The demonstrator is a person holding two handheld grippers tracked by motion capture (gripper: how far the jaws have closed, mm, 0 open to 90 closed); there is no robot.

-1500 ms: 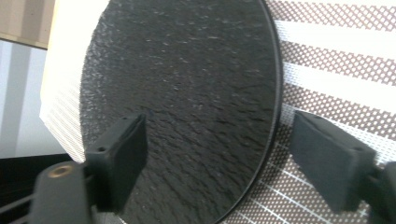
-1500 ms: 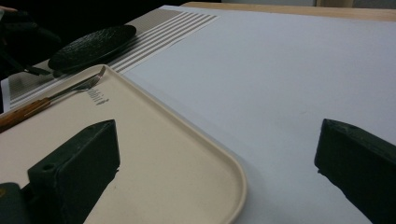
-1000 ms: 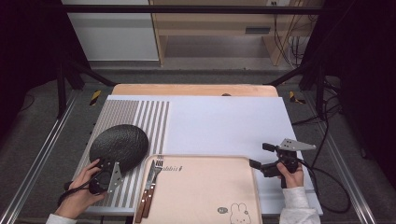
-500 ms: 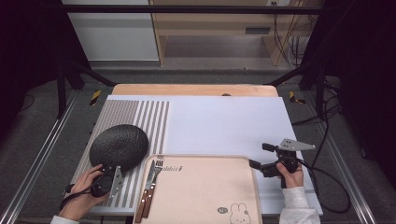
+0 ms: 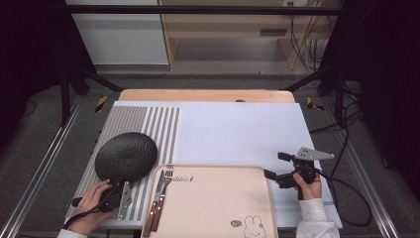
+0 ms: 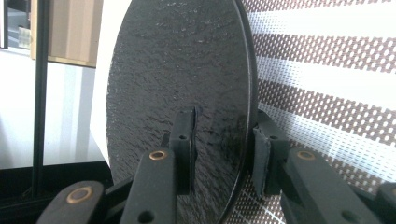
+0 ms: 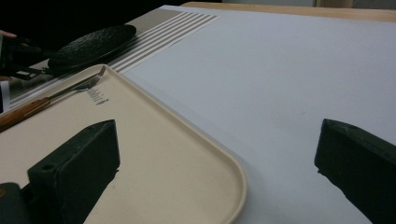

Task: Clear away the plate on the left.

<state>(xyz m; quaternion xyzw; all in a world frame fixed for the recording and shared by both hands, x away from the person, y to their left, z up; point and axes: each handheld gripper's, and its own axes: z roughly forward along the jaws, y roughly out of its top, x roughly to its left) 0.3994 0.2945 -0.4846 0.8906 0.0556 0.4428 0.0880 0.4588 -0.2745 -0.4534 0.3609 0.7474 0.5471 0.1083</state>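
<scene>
Black and rough-textured, the plate sits on the striped mat at the table's left, just beside the tray. The left gripper has it by the near rim: in the left gripper view one jaw lies over the plate's top face and the other under its edge, clamped on the rim. A second ago that gripper lay a little nearer the person, its jaws short of a firm bite; since then the hand has slid forward and the grip looks settled. The plate itself has hardly shifted between frames, though it may now be tipped slightly off the mat at the near edge. That suggests the grasp is done and the lift is next, probably toward the tray, where a fork and knife lie along the left edge.

The right gripper has not moved across the frames. It hovers past the tray's right corner, jaws wide apart and holding nothing, with white table cover between them in the right gripper view.
</scene>
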